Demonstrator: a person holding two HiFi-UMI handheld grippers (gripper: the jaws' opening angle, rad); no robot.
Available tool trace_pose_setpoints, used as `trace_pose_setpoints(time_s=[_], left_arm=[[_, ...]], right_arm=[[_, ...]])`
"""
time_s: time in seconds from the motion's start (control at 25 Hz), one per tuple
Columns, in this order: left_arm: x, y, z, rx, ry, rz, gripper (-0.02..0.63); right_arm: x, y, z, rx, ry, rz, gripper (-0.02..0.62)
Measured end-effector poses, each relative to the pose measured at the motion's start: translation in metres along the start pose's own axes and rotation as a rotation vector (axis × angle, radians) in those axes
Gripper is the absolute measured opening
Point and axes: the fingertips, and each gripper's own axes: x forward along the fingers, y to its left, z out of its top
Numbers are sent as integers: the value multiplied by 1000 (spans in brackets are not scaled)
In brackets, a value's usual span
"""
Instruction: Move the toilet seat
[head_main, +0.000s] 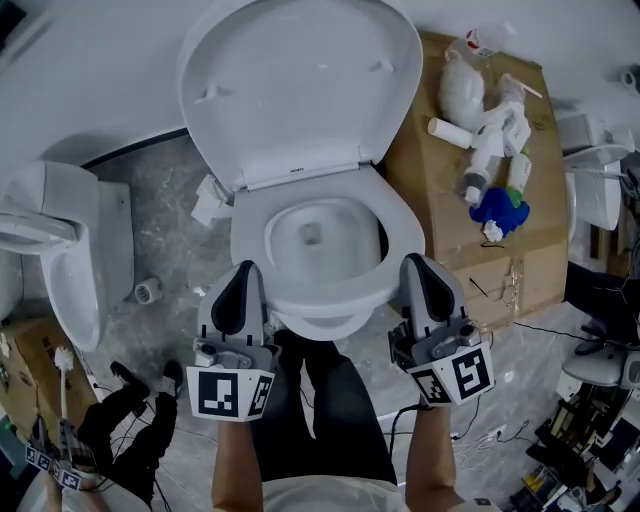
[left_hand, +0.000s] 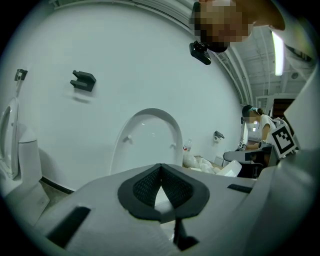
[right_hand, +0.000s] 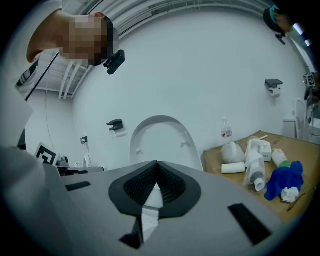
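Our two forearms reach in from the bottom edge of the head view, one gripper in each hand: the left gripper (head_main: 243, 270) and the right gripper (head_main: 420, 264).

Beyond them we count two toilets. One toilet (head_main: 312, 236) stands straight ahead against the white wall, and a second toilet (head_main: 85, 225) stands well off to the left, turned sideways. One sheet of cardboard (head_main: 530, 260) lies on the floor just right of the toilet ahead. It carries a clutter of white bottles, one blue cloth (head_main: 500, 208) and one paper roll (head_main: 447, 129). One toilet brush (head_main: 64, 362) shows at lower left.

One lid (head_main: 300, 80) stands raised, leaning back toward the wall. One toilet seat (head_main: 405, 225) lies down on the bowl, a ring around the opening. Its long axis runs from the hinge at the wall toward us, with the rounded front pointing at our legs.

We hold both grippers nearly level, side by side and parallel, tips aimed at the wall. One sits at the seat's front left edge, the other at its front right edge. Whether they touch the seat we cannot tell. Each gripper view shows its jaws pressed together, pad against pad, with nothing clamped between them.
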Motion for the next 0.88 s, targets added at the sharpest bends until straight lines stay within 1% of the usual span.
trace_pose_setpoints(time_s=[0.88], left_arm=[[31,20,41,17,-87,16,9]], right_arm=[[46,-7,41,-33,-74,17,12]])
